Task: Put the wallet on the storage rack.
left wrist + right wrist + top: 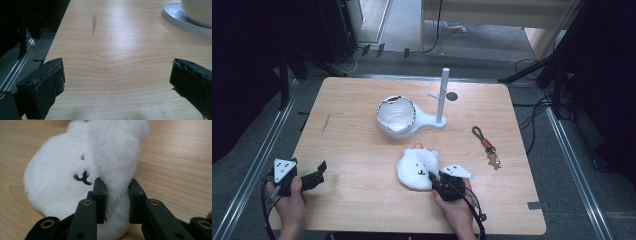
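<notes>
A white fluffy bear-face plush (417, 169) lies flat on the wooden table, just below the centre of the high view. Its black stitched nose and mouth face up, a small gold ring sits at its upper edge, and its right-hand edge is bunched into a raised fold.

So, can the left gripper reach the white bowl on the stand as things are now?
Probably yes. The left gripper is open and holds nothing, and bare table lies between it and the white bowl. The plush bear lies off to the side.
</notes>
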A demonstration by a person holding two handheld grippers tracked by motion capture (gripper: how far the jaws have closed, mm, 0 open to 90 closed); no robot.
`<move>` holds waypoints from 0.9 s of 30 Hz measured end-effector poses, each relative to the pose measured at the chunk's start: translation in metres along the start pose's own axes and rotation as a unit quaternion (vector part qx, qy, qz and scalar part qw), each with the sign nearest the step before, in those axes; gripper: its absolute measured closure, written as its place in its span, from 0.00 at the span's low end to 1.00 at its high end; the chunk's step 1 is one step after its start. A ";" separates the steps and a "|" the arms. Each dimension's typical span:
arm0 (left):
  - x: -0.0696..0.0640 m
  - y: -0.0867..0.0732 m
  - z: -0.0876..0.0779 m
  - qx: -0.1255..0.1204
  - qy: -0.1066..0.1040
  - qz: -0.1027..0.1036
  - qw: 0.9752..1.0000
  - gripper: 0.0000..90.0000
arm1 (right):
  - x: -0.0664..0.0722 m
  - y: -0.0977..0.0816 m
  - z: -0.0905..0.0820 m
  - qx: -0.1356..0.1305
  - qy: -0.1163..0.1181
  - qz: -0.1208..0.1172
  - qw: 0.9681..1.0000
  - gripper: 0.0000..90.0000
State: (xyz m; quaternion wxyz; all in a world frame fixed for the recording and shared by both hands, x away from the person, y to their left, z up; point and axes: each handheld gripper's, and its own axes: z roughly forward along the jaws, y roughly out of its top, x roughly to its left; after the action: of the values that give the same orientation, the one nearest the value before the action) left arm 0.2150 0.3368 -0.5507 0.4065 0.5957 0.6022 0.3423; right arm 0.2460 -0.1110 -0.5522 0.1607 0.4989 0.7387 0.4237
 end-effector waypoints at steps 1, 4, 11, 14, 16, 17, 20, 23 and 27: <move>0.000 0.000 0.000 0.000 0.000 0.000 1.000 0.00 | 0.001 0.000 0.000 -0.002 -0.002 -0.002 1.000 0.86; 0.001 0.000 0.000 0.001 0.000 -0.001 1.000 0.00 | 0.001 0.000 -0.002 -0.012 0.002 -0.005 1.000 0.88; 0.000 0.000 0.000 0.000 -0.002 0.000 1.000 0.00 | 0.003 0.007 -0.016 -0.038 0.028 0.009 0.999 0.89; 0.000 0.000 -0.001 0.000 -0.002 0.003 1.000 0.00 | 0.006 0.013 -0.023 -0.043 0.035 0.007 0.998 0.88; 0.000 0.000 -0.001 -0.001 -0.002 0.002 1.000 0.00 | 0.009 0.017 -0.028 -0.050 0.027 -0.001 0.998 0.88; 0.001 0.000 -0.001 -0.002 -0.003 0.001 1.000 0.00 | 0.010 0.019 -0.030 -0.055 0.024 -0.004 0.998 0.88; 0.001 0.000 -0.001 -0.001 -0.003 0.000 1.000 0.00 | 0.012 0.025 -0.037 -0.063 0.022 0.002 0.998 0.88; 0.001 0.000 -0.002 -0.001 -0.003 0.000 1.000 0.00 | 0.011 0.031 -0.041 -0.073 0.019 0.003 0.997 0.88; 0.001 -0.001 -0.001 -0.004 -0.003 -0.001 1.000 0.00 | 0.008 0.040 -0.045 -0.086 0.020 0.013 0.996 0.87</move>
State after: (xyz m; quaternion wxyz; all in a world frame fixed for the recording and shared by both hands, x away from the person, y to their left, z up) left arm 0.2134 0.3376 -0.5507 0.4111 0.5949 0.6000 0.3422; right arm 0.2372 -0.1191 -0.4930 0.1829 0.4842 0.6962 0.4974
